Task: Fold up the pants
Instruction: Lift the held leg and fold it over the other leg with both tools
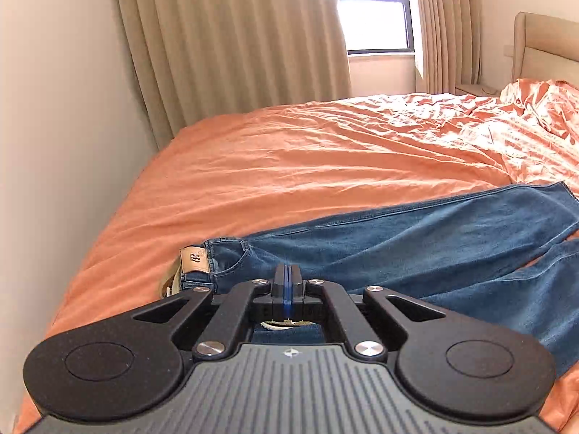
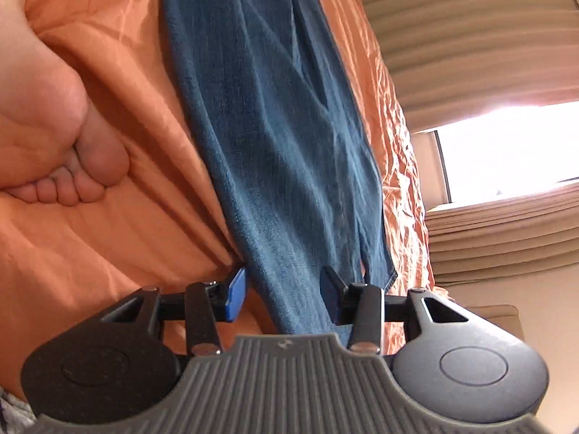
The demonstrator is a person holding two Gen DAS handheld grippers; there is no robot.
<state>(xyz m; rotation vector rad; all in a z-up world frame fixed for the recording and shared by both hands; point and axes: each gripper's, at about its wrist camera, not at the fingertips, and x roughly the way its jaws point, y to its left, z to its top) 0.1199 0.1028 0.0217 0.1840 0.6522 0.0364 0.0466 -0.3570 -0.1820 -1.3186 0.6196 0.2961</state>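
Right wrist only: bare foot beside jeans, jaws apart; left gripper clenched, perhaps empty.

I can read no words; just left of my left gripper, the jeans carry a tan waistband patch with a dark emblem I cannot decipher.
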